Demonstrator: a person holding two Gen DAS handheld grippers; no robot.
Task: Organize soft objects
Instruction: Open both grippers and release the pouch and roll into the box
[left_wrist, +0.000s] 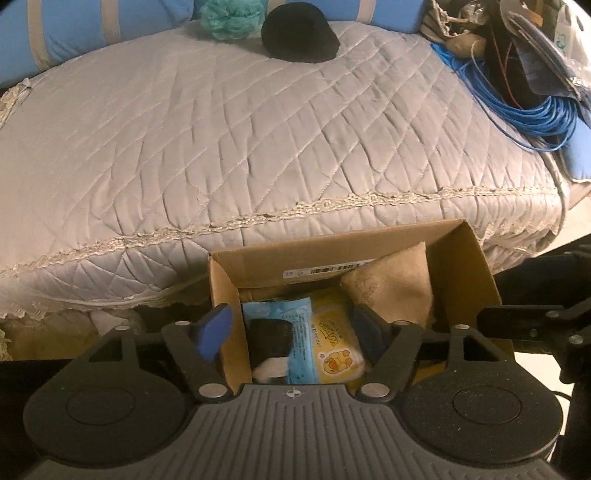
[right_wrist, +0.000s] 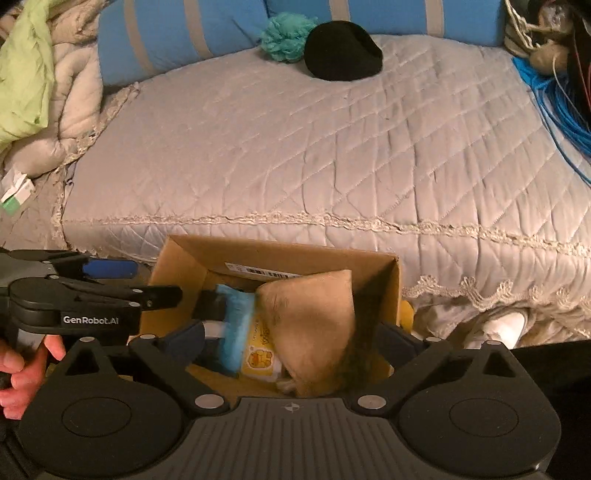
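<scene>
Both tongs, the left tongs and right tongs, hung released over the cardboard box where a tan cushion sat, so next came the black hat and teal pouf far behind it on the bed.

A bed fills the room, covered by a grey quilted bedspread with lace trim. Blue striped pillows line its head. Coiled blue cable lies at the right edge. Lighting is dim and warm.
</scene>
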